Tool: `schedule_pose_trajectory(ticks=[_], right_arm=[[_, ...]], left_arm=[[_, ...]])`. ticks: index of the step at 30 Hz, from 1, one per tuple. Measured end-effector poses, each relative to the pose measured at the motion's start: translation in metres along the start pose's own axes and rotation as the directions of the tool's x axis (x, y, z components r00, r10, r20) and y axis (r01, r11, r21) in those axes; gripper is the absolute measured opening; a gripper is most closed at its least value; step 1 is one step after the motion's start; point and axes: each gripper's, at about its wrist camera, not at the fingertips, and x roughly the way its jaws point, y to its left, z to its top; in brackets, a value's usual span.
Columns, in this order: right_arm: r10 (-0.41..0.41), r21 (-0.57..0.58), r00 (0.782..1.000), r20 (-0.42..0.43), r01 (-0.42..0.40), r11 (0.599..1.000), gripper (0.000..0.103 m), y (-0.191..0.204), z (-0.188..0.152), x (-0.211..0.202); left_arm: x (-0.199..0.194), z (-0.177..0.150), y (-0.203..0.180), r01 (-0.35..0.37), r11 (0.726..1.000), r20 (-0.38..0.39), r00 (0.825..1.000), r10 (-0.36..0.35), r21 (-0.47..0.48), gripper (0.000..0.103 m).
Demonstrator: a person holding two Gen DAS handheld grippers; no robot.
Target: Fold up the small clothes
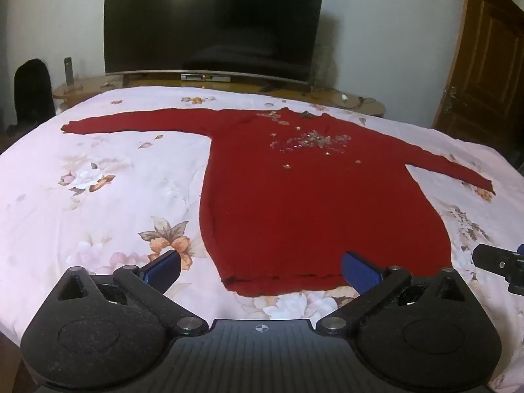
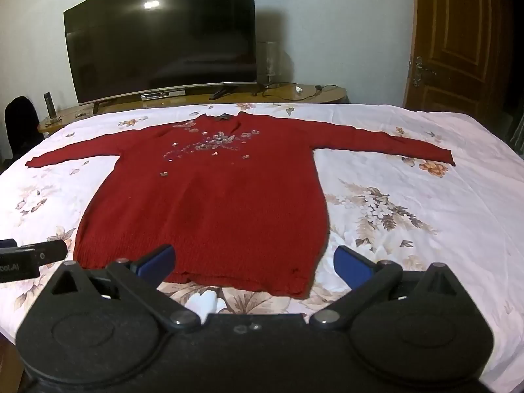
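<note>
We hold both black two-finger grippers w/ blue pads wide apart, nothing between: left gripper (image 1: 262, 270) and right gripper (image 2: 253, 262) hover near the hem. Partial text "bot.AI" shows on the left tool's side. The dark red knit sweater w/ sequin chest trim (image 2: 209, 203) lies flat on the white floral bedsheet (image 2: 409, 229), collar toward the black curved TV (image 2: 163, 42), sleeves spread sideways.
</note>
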Motion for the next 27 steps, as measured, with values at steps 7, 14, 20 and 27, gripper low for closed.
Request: schedule_pose_trajectory(ticks=[7, 14, 20, 27], right_arm=[[0.005, 0.001, 1.0, -0.009, -0.005, 1.0, 0.102, 0.002, 0.0006, 0.0023], [0.006, -0.003, 1.0, -0.014, -0.006, 1.0, 0.102, 0.0029, -0.0005, 0.0027], [0.008, -0.001, 1.0, -0.012, -0.008, 1.0, 0.102, 0.0018, 0.0005, 0.0028], [0.01, -0.002, 1.0, -0.014, -0.01, 1.0, 0.102, 0.0016, 0.0002, 0.003]], left_arm=[[0.0004, -0.0008, 0.0015, -0.003, 1.0, 0.008, 1.0, 0.003, 0.015, 0.103], [-0.0005, -0.0045, 0.0018, -0.003, 1.0, 0.004, 1.0, 0.003, 0.015, 0.103], [0.002, -0.0021, -0.0037, -0.005, 1.0, 0.001, 1.0, 0.005, 0.019, 0.103], [0.004, -0.0013, -0.0051, -0.008, 1.0, -0.004, 1.0, 0.008, 0.021, 0.103]])
